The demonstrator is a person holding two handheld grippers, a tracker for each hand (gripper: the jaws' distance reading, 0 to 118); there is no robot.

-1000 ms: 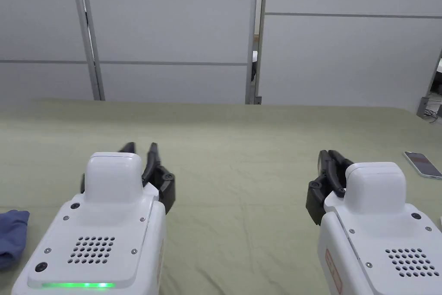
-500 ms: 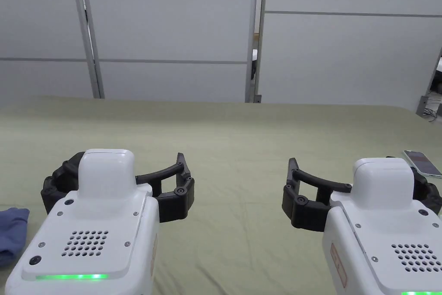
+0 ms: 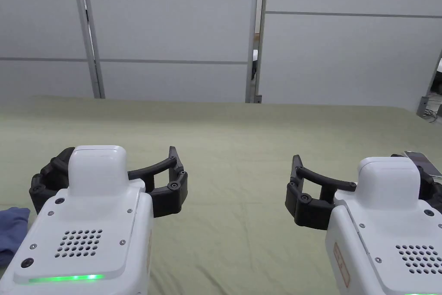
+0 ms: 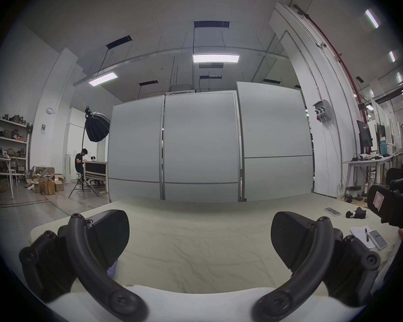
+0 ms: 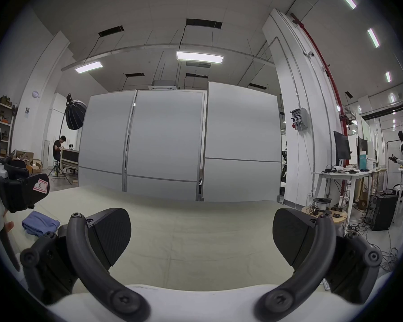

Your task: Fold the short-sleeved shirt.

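Evidently nothing is folded yet: left gripper point(image 3: 105, 169) and right gripper point(image 3: 362, 179) hover spread-jawed, empty; next, reach the bunched blue garment point(image 3: 12, 233), probably the shirt, at nine o'clock on the counter point(image 3: 233, 144).

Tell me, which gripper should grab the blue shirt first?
Probably the left gripper: the blue shirt lies bunched right beside it, far from the right gripper. Both are open and empty.

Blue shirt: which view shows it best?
Right gripper view: the blue shirt lies bunched on the green table cover, most of it exposed. Head view catches just an edge at frame left. Left gripper view: a sliver beside a jaw.
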